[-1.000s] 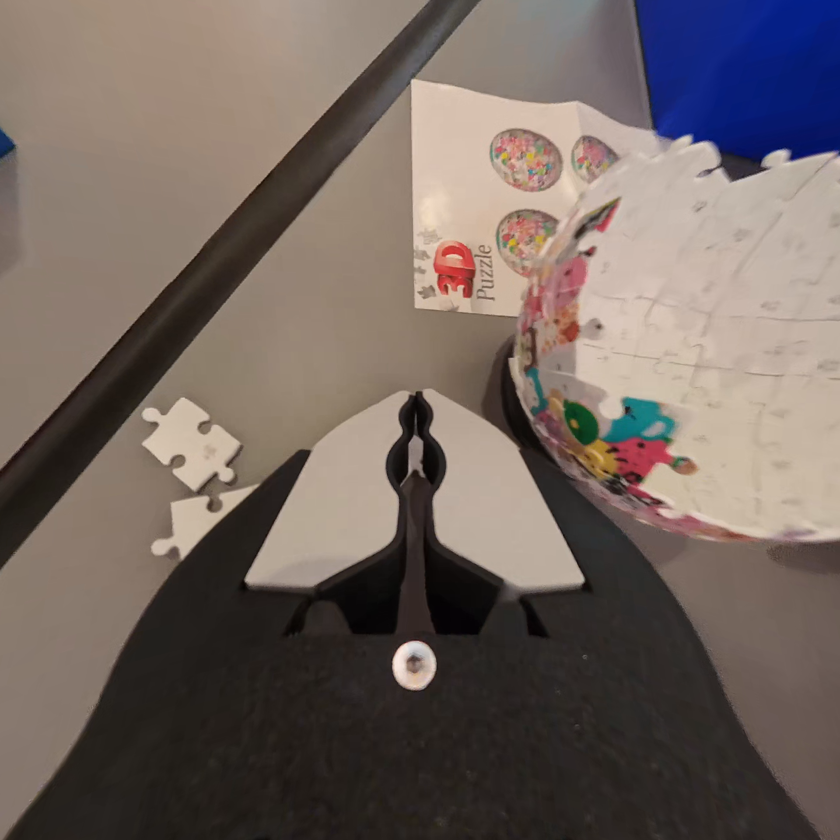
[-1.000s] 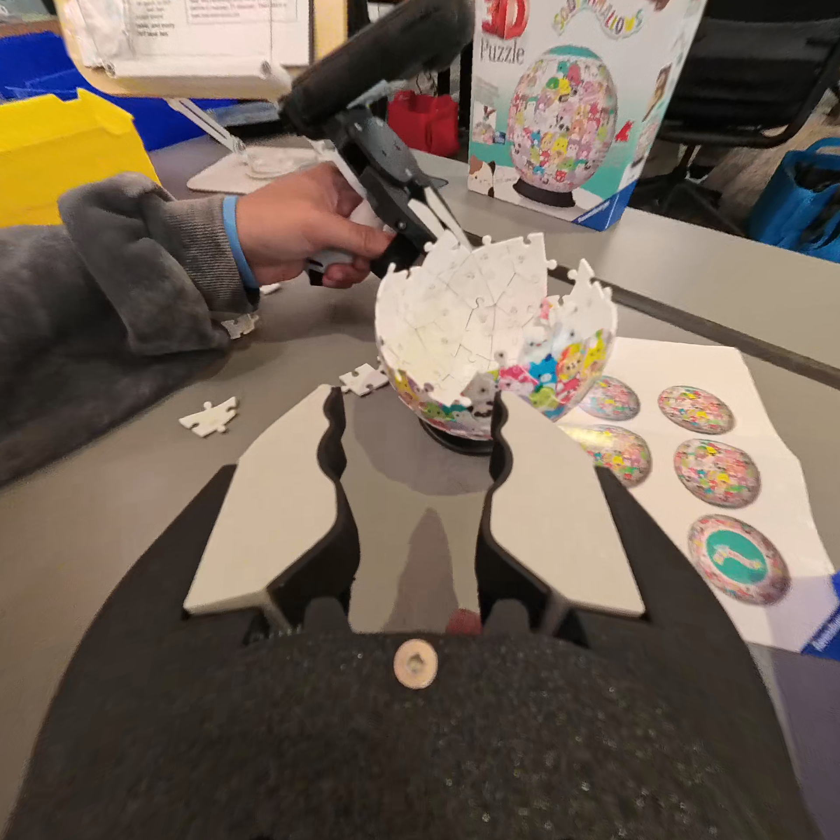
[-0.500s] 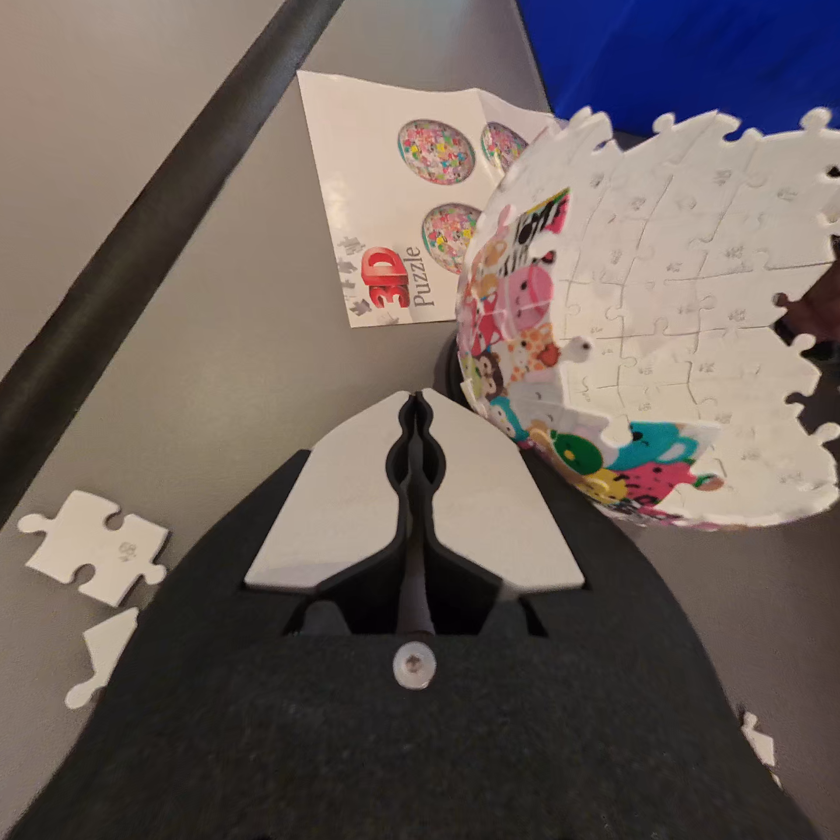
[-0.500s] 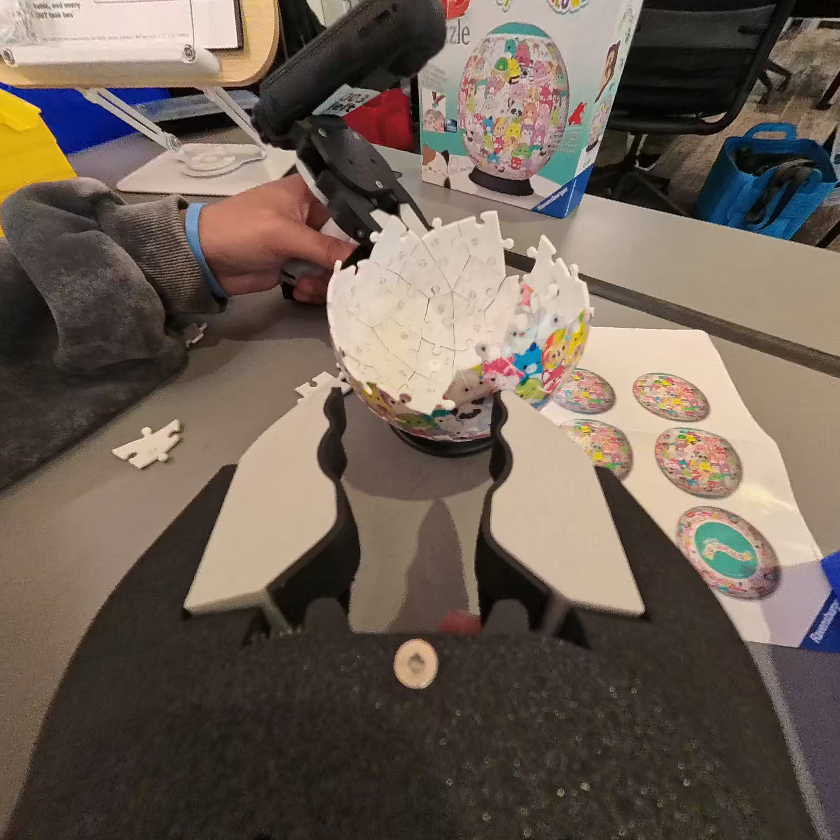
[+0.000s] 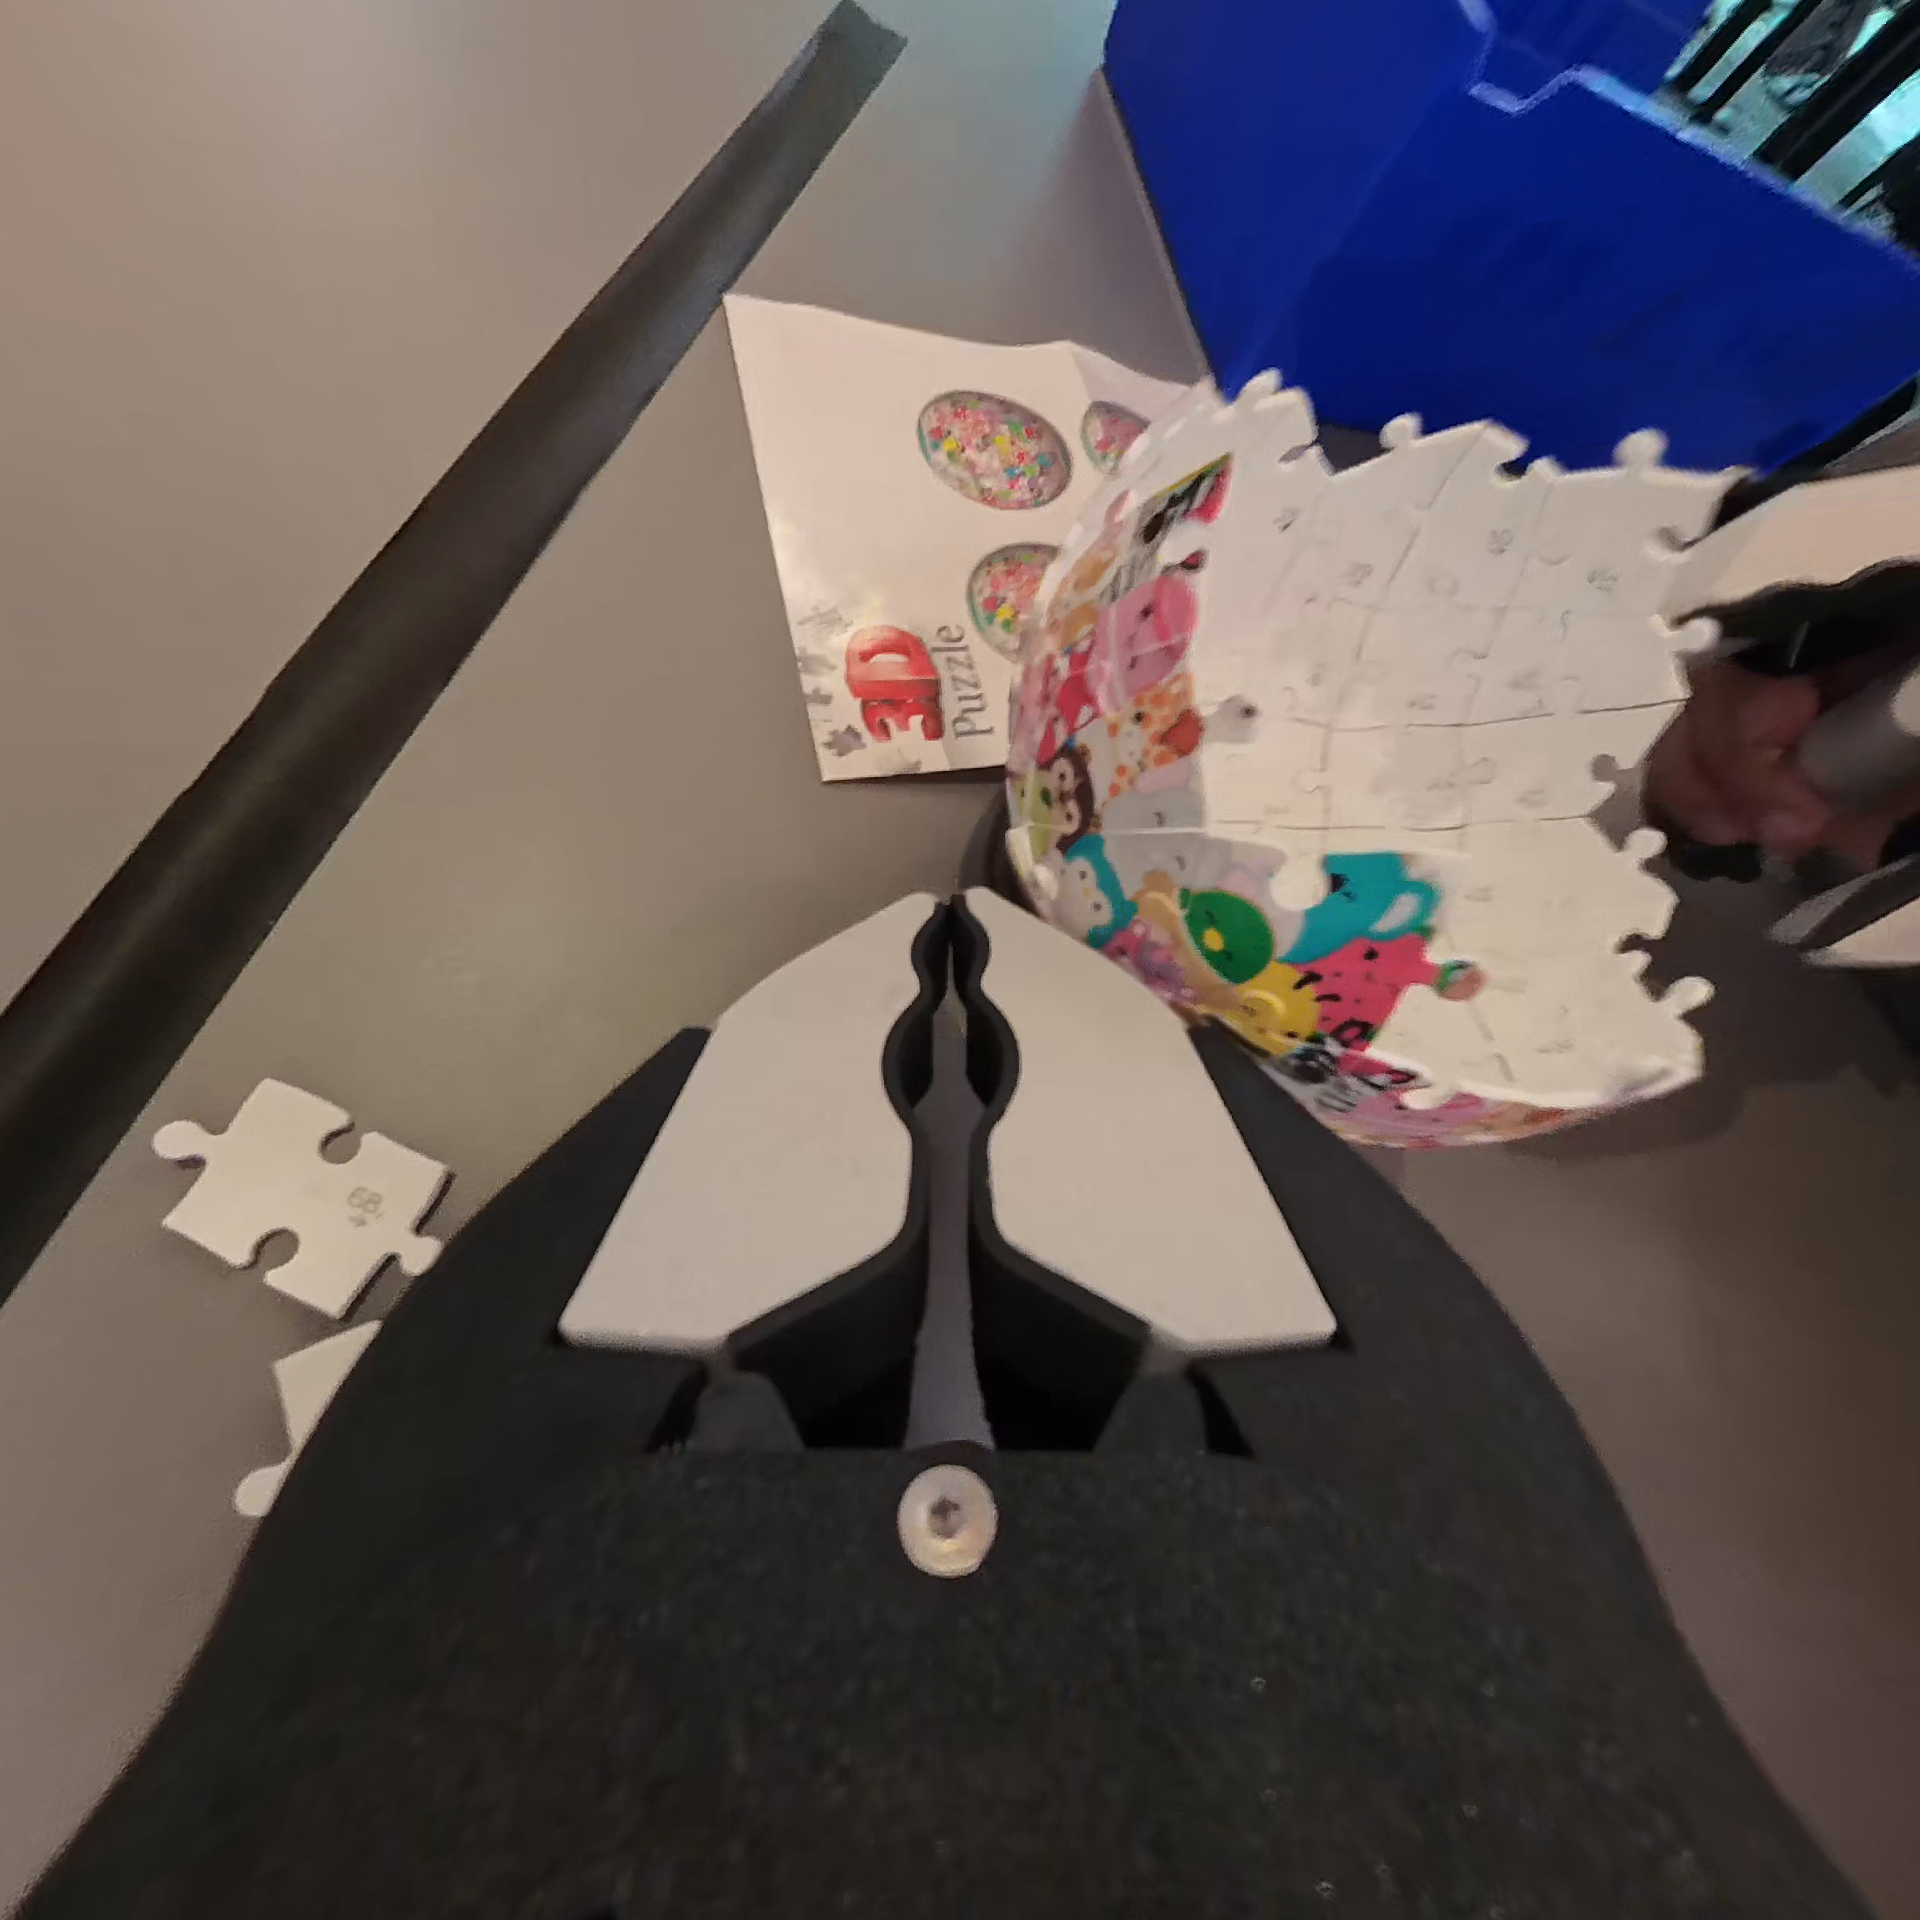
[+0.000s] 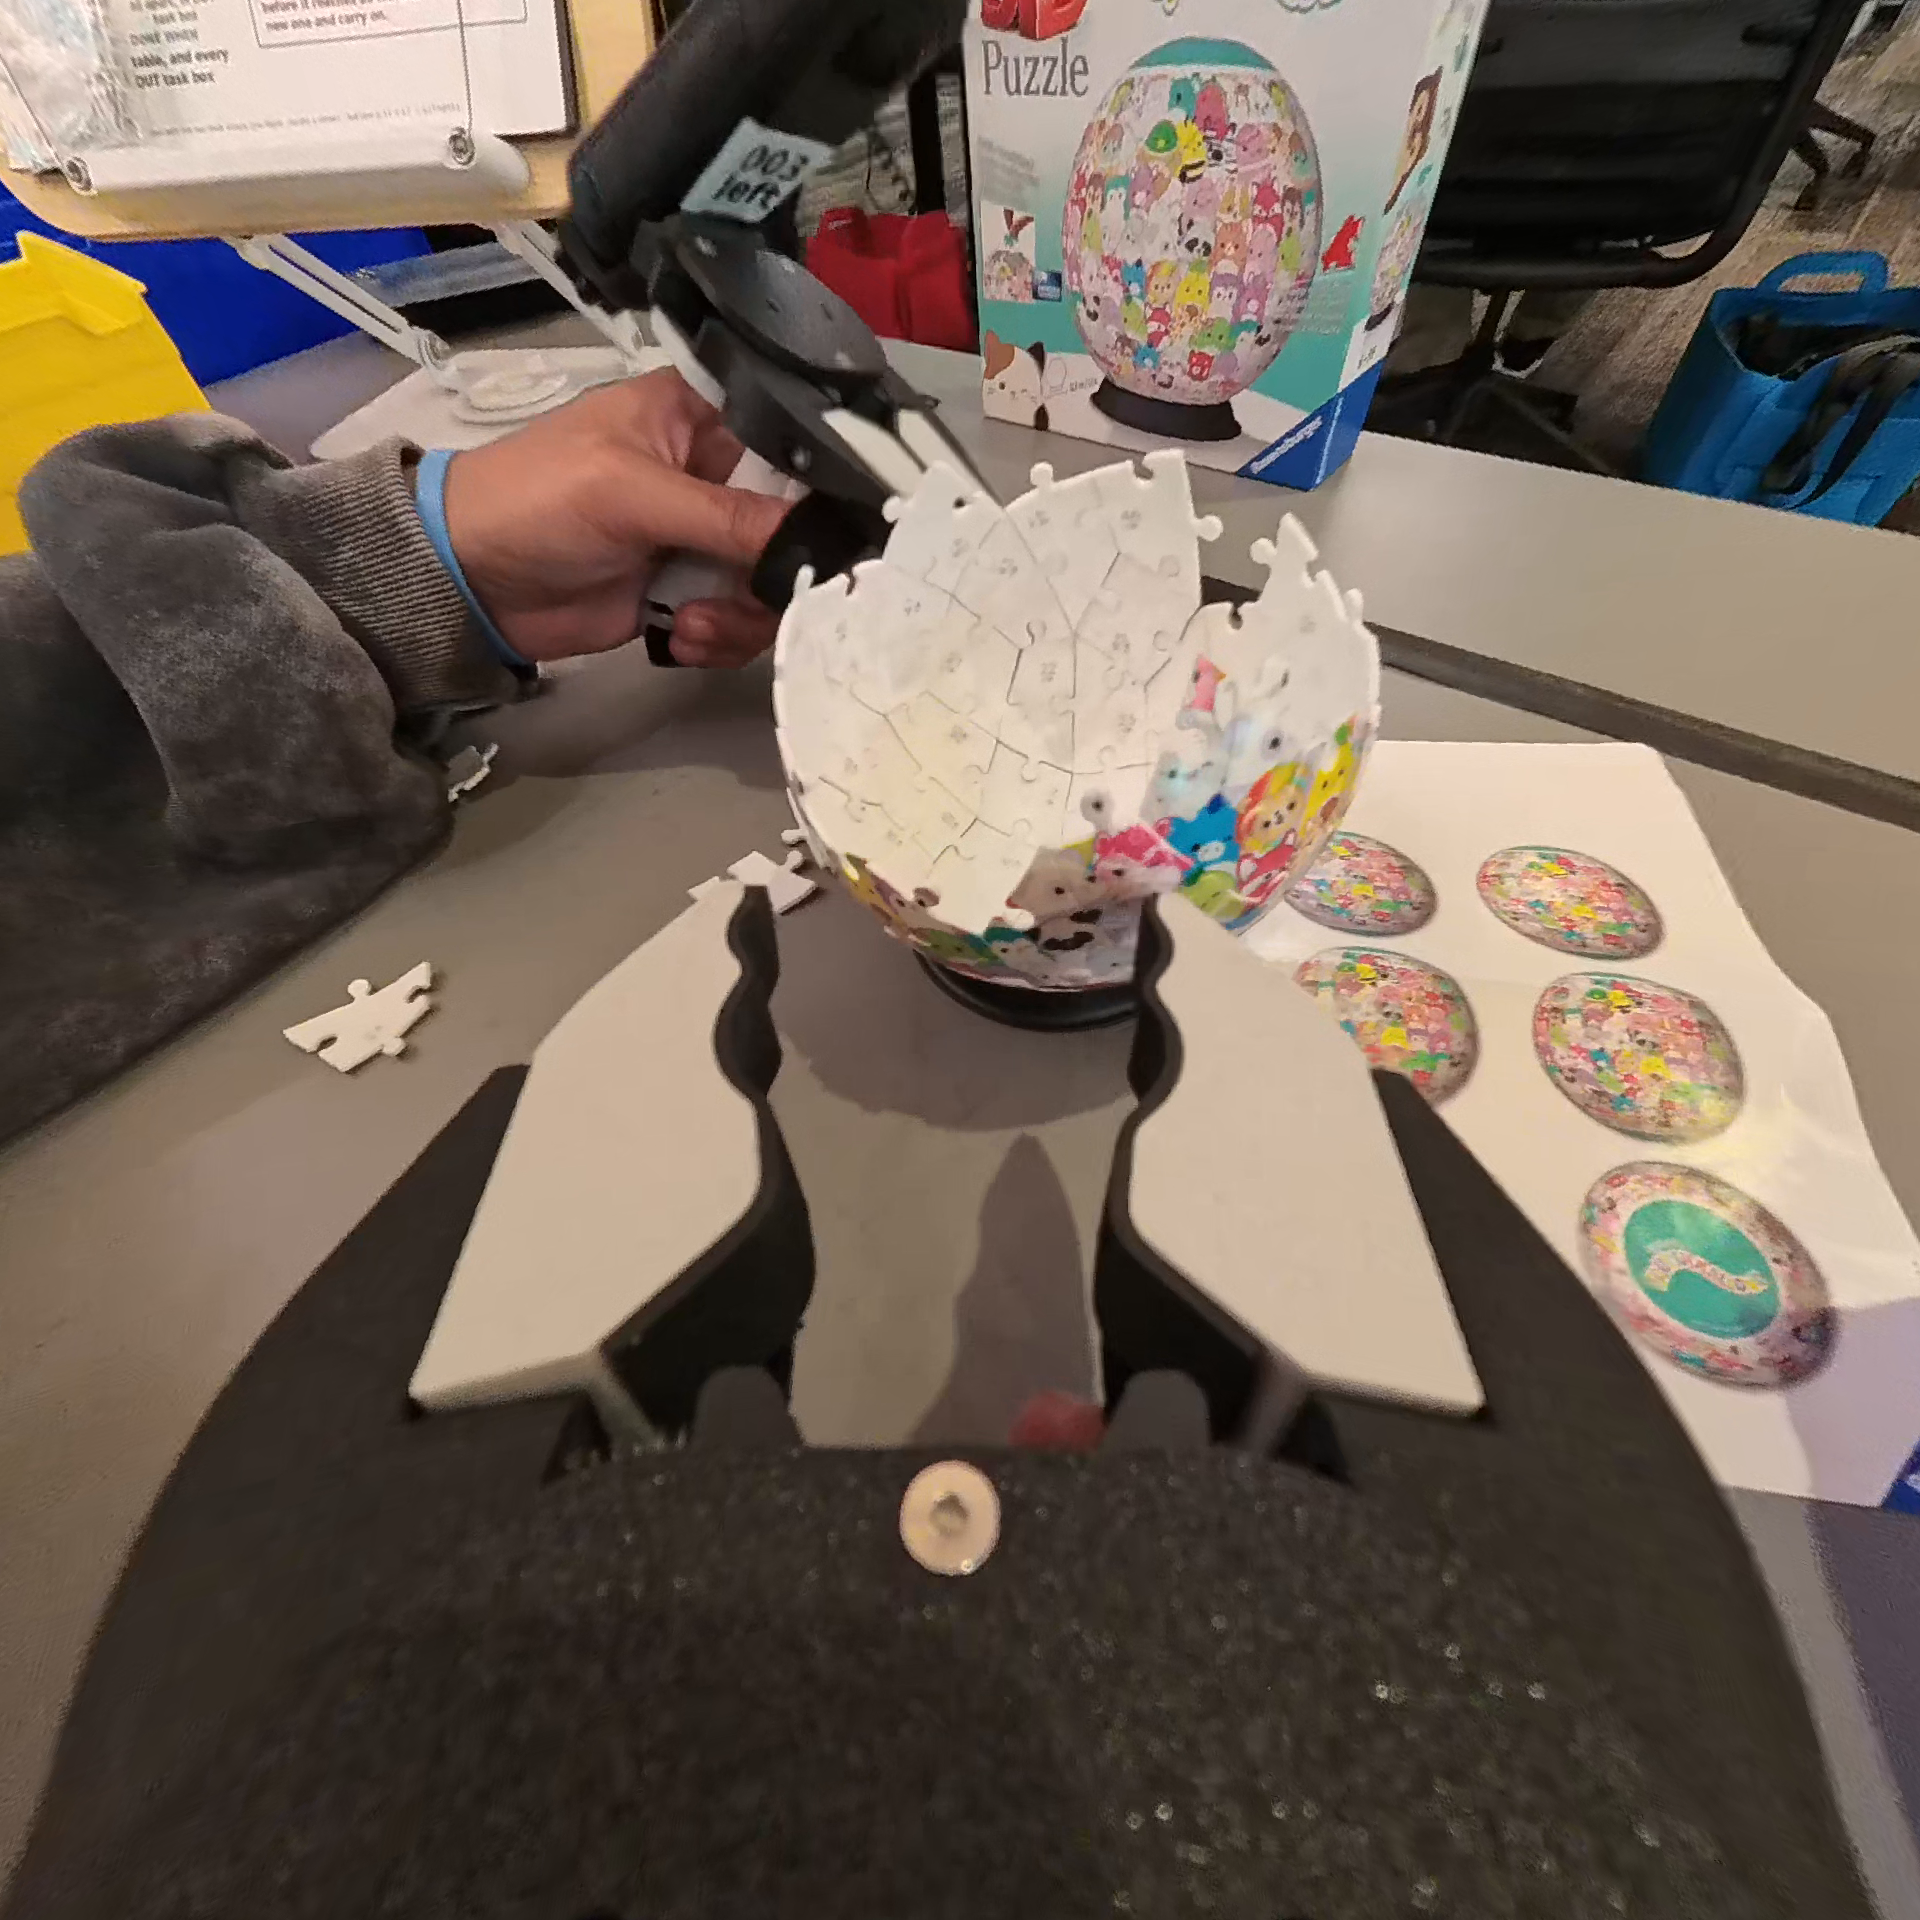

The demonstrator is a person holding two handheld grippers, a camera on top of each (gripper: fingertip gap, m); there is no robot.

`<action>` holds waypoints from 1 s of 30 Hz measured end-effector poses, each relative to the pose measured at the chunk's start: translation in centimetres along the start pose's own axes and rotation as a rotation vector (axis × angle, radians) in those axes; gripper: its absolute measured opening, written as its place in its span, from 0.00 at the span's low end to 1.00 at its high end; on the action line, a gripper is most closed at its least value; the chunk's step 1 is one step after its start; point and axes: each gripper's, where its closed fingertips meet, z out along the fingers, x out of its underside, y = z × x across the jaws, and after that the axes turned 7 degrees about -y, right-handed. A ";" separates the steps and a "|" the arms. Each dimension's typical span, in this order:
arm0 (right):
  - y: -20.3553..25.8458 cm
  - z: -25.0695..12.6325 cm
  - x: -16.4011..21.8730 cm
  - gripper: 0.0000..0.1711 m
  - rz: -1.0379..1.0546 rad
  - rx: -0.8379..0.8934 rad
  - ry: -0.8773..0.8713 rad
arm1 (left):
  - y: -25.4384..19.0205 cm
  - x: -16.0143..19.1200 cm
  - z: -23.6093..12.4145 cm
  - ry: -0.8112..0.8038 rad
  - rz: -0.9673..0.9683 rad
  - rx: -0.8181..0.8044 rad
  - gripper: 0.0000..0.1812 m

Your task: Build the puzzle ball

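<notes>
The half-built puzzle ball (image 6: 1070,748) sits on its black stand mid-desk. The left tongs (image 5: 951,920) are pressed together, empty; the right tongs (image 6: 951,935) are held apart. A loose piece (image 5: 301,1195) should be gripped by its edge.

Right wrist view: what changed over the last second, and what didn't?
The right gripper closed in on the half-built puzzle ball, which now looks larger. The left gripper stays shut at the ball's far rim; the right stays open and empty. The ball remains on its black stand.
</notes>
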 end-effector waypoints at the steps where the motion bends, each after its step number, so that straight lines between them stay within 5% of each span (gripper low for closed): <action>1: -0.3 -0.2 -0.2 0.38 -0.009 0.012 -0.003 | 0.4 0.4 0.2 0.020 0.005 -0.023 0.00; 15: -2.4 1.3 -0.5 0.42 0.204 0.017 0.000 | 2.8 -1.0 1.8 0.023 0.038 -0.100 0.00; 23: -3.1 -1.2 -6.3 0.39 -0.230 -0.051 0.120 | 2.9 -3.0 3.1 -0.017 0.073 0.003 0.00; 30: -1.8 0.0 -9.7 0.14 -0.540 -0.058 0.156 | 3.8 -3.5 4.8 0.019 0.114 0.020 0.00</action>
